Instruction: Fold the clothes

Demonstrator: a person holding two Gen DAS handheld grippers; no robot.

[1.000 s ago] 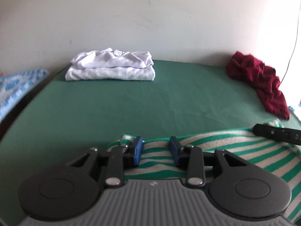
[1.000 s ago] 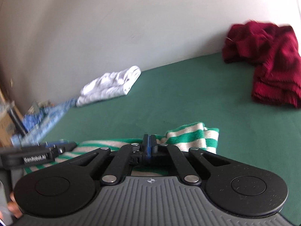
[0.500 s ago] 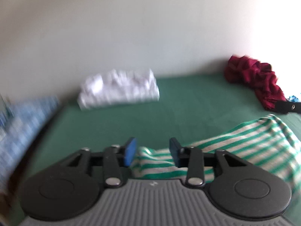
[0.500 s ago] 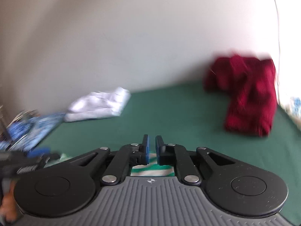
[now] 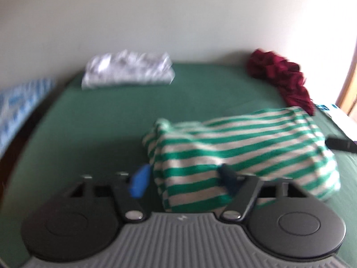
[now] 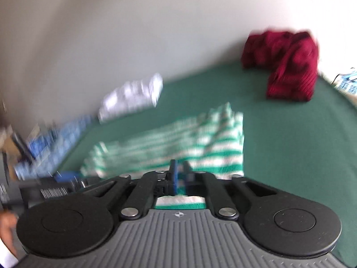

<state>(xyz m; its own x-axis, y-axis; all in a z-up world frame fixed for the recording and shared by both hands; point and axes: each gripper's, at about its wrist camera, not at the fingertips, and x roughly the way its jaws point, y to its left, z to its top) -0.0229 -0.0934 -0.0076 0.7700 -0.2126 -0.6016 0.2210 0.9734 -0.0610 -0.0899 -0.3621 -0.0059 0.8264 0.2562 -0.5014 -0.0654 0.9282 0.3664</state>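
A green-and-white striped garment [image 5: 245,147] lies bunched in a fold on the green bed sheet [image 5: 100,122]. My left gripper [image 5: 183,181] hangs over its near edge. Its jaws are opening wide, with the cloth between them but the blue pad [image 5: 139,183] clear of it. In the right wrist view the same garment [image 6: 189,138] lies just ahead of my right gripper [image 6: 179,176]. Its pads stand a narrow gap apart with no cloth pinched. The picture is blurred.
A folded white stack [image 5: 127,71] sits at the back left by the wall. A crumpled dark red garment [image 5: 283,78] lies at the back right. Blue patterned cloth [image 5: 17,102] lies off the bed's left edge. A hand [image 6: 6,227] shows at the lower left.
Both grippers have drawn back and risen from the striped garment. The left jaws have spread wider. The right jaws, shut on the cloth edge before, have parted slightly and let go.
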